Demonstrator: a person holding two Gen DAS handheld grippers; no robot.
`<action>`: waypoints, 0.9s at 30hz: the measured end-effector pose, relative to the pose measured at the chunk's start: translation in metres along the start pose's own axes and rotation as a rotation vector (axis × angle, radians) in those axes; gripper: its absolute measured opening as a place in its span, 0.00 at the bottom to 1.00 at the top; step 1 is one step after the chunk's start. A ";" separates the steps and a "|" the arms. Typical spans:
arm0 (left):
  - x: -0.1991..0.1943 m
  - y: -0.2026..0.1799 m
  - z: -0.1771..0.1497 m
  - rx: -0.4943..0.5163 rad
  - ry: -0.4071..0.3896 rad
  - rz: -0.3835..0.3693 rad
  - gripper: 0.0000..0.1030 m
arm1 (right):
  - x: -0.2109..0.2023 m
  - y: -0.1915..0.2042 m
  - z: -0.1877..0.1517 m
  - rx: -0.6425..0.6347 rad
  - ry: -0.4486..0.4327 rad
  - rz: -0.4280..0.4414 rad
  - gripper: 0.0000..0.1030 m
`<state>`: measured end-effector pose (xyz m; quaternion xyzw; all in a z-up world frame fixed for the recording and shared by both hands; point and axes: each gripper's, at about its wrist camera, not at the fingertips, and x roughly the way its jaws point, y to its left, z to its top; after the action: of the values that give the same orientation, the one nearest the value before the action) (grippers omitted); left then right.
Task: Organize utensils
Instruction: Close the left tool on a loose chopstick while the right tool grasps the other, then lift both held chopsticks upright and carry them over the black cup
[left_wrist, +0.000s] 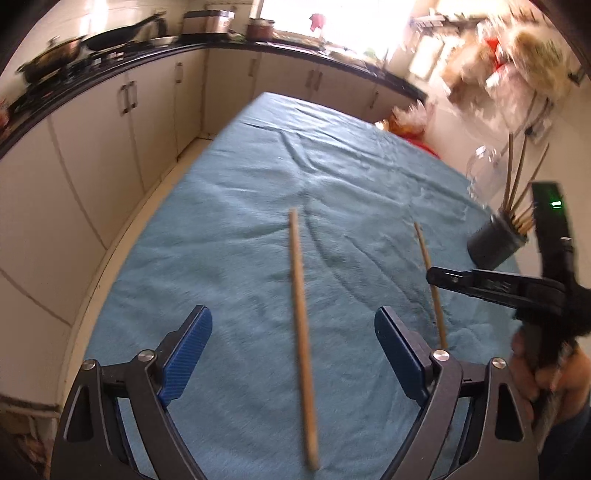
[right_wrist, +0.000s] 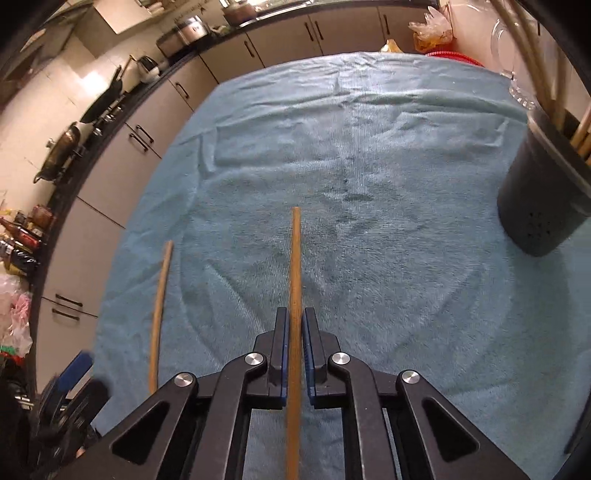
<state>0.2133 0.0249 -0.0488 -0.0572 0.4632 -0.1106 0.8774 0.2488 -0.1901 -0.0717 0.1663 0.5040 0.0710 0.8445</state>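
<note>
Kitchen cabinets (left_wrist: 110, 122) flank a counter under a blue towel (right_wrist: 369, 166). A dark holder (right_wrist: 539, 192) stands at its right. Right gripper (right_wrist: 294, 325) jaws clamp one chopstick (right_wrist: 295, 258); left gripper (left_wrist: 293, 350) jaws gape over another chopstick (left_wrist: 301, 325).

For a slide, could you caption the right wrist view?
Right tool shut on one chopstick; another lies beside it.
</note>
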 end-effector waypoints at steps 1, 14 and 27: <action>0.010 -0.006 0.005 0.009 0.024 0.017 0.77 | -0.004 0.000 -0.002 -0.007 -0.006 0.007 0.07; 0.082 -0.036 0.038 0.099 0.193 0.208 0.21 | -0.021 -0.017 -0.007 -0.001 -0.049 0.067 0.08; 0.055 -0.035 0.032 0.075 0.109 0.112 0.06 | -0.051 -0.016 -0.015 -0.031 -0.137 0.097 0.08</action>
<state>0.2650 -0.0232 -0.0678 0.0078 0.5083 -0.0817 0.8572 0.2107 -0.2161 -0.0415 0.1817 0.4354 0.1081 0.8751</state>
